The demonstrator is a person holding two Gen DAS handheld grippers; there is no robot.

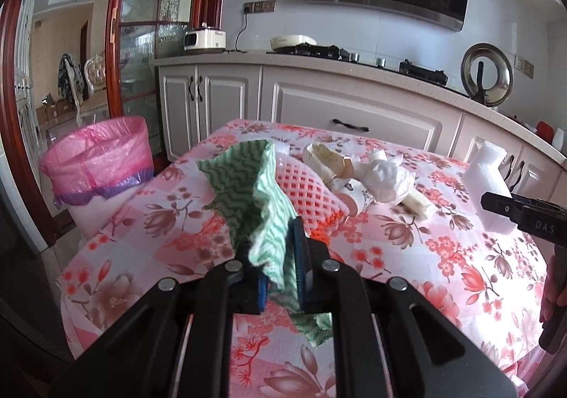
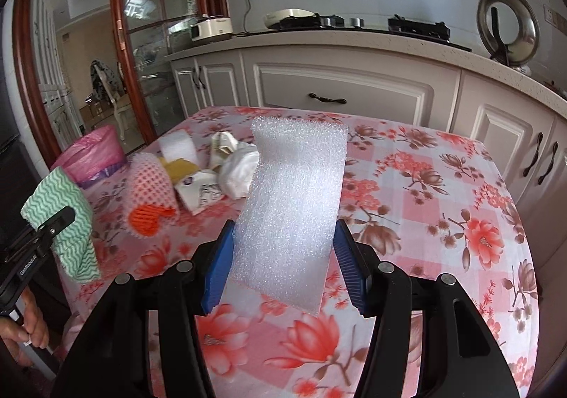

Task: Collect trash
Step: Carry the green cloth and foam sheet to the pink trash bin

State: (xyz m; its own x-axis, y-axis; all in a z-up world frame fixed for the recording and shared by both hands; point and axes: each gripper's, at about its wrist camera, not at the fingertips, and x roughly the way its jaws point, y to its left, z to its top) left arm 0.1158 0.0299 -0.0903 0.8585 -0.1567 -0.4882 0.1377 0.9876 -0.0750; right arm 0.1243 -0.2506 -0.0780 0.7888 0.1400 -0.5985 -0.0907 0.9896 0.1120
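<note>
My left gripper (image 1: 271,238) is shut on a green wavy-striped cloth (image 1: 248,178), which hangs crumpled above the floral table (image 1: 407,256). The right wrist view shows the same cloth (image 2: 67,217) at the left, off the table's edge. My right gripper (image 2: 283,231) is shut on a white foam sheet (image 2: 294,203); its blue pads press both edges and the sheet stands up off the table. In the left wrist view the foam sheet (image 1: 485,175) is at the far right. Loose trash lies mid-table: a pink foam net (image 1: 308,185), a white plastic bag (image 1: 386,175) and paper scraps.
A white bin with a pink liner (image 1: 99,157) stands on the floor by the table's left corner. Kitchen cabinets (image 1: 354,107) with a stove run behind the table. A glass door with a red-brown frame (image 1: 117,26) is at the left. A hand (image 2: 32,327) holds the left gripper's handle.
</note>
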